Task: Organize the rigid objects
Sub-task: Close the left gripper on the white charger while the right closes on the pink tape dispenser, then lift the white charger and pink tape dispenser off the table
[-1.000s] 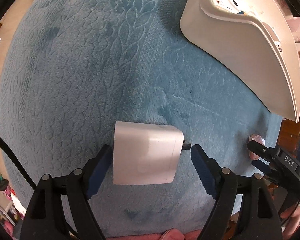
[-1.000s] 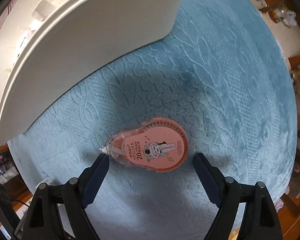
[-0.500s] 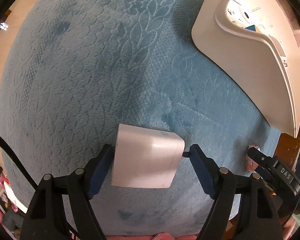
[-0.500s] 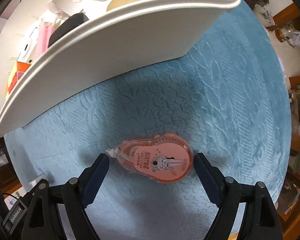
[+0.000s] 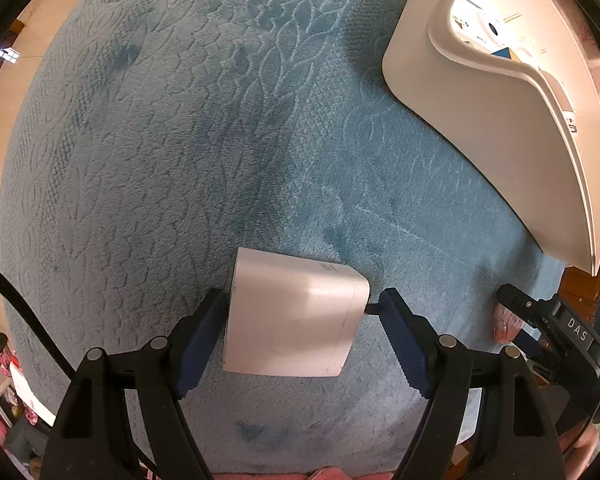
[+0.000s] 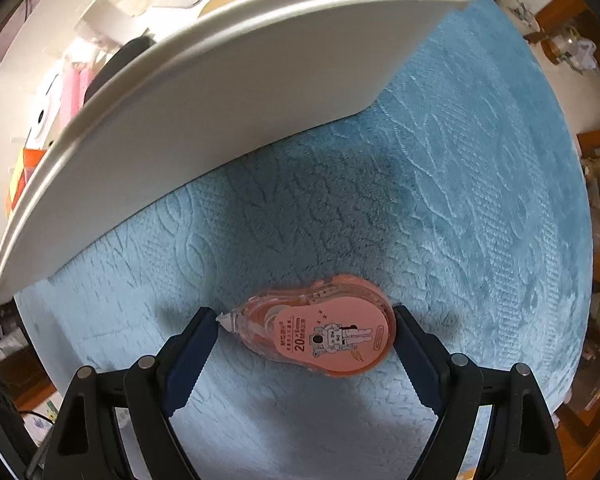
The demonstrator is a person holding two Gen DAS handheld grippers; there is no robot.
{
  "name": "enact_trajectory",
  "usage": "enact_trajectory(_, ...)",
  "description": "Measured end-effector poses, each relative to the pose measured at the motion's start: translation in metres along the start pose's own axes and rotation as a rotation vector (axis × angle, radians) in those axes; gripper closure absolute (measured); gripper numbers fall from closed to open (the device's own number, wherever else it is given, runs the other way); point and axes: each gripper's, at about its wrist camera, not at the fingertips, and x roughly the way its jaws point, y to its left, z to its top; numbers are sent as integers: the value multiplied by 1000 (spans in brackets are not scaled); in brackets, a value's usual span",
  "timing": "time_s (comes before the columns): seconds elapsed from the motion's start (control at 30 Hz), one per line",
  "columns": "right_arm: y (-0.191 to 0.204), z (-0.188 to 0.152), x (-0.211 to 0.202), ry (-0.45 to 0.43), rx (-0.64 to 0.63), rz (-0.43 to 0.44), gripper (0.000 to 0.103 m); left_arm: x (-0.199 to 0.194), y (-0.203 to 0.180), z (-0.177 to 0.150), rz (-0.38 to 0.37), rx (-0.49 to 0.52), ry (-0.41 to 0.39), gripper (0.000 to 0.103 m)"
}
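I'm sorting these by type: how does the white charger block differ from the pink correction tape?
The white charger block is plain, boxy and opaque; the pink correction tape is rounded, partly see-through, with a printed astronaut label. The charger has a dark prong on one end, the tape a pointed white tip. Both lie flat on the blue blanket, each between gripper fingers.

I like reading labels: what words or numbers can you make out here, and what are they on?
"20" and "5mm": pink correction tape, beside an astronaut drawing; its other print is too small.
"DAS": the right tongs' black body, seen from the left camera.
White charger: faint mark, unreadable.
White bin: side sticker unreadable.
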Motion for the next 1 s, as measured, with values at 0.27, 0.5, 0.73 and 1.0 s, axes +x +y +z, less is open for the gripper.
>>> enact_trajectory(0.27, -10, -7, 5, 3, -15, -2, 17, 3, -10, -1, 16, 11, -1, 23)
enact_trajectory(0.5, -17, -24, -5, 34, 4, 59, 18, 2, -16, 2, 13, 12, 11, 24)
enact_trajectory(0.73, -21, -41, -4, 81, 30, 124, 18, 0, -14, -11, 31, 31, 15, 24)
enact_trajectory(1.0, -14, -73, -6, 114, 19, 168, 18, -2, 12, -34, 29, -6, 38, 24)
